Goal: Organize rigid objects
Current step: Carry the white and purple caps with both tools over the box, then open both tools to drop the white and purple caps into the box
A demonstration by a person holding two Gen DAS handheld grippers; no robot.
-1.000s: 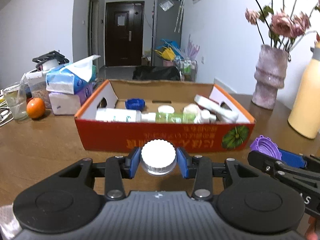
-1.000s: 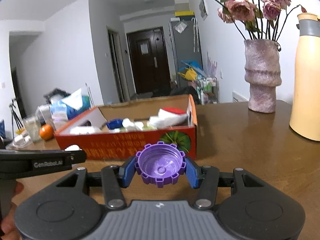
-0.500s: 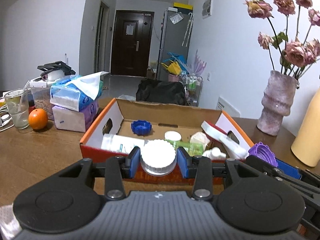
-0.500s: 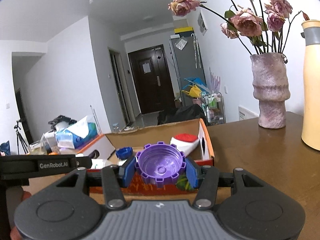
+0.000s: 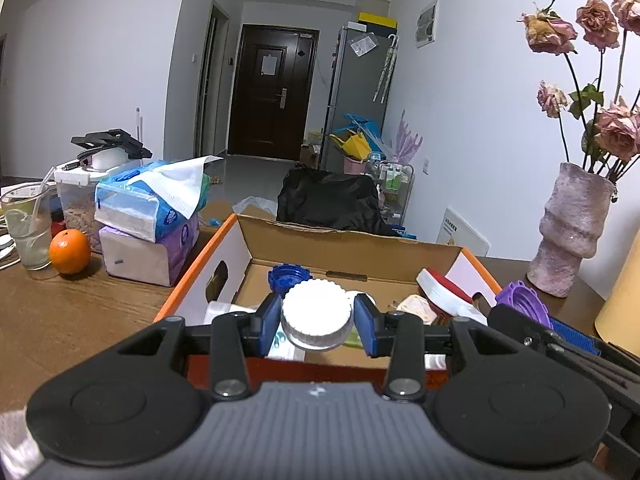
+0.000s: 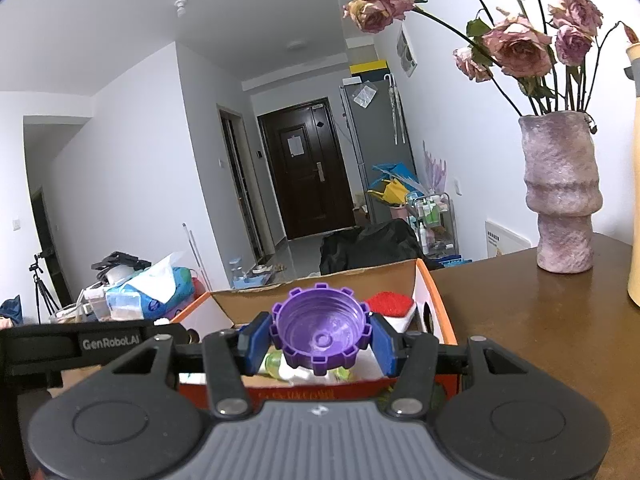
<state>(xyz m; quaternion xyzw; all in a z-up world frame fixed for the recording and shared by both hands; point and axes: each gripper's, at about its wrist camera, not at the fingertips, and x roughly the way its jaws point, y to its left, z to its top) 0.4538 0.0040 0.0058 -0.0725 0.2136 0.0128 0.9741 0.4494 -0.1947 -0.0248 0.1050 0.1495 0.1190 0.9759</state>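
**Both grippers carry caps over the cardboard box**

Left gripper (image 5: 318, 322) has its blue pads pressed on a white ribbed cap (image 5: 317, 315), and the right gripper (image 6: 320, 338) is clamped on a purple notched cap (image 6: 320, 330), hollow side facing the camera. Both caps hang above the near edge of the cardboard box (image 5: 352, 246), an open tray with orange rims and red front on a brown table (image 5: 68, 312). Inside lie a blue cap (image 5: 286, 276), a red-and-white lid (image 5: 442, 290) and pale bottles. Left of the box sit stacked tissue packs (image 5: 148, 224), an orange (image 5: 69, 251) and a glass (image 5: 26, 232). To the right stands a pink vase (image 6: 562, 196) of dried roses.
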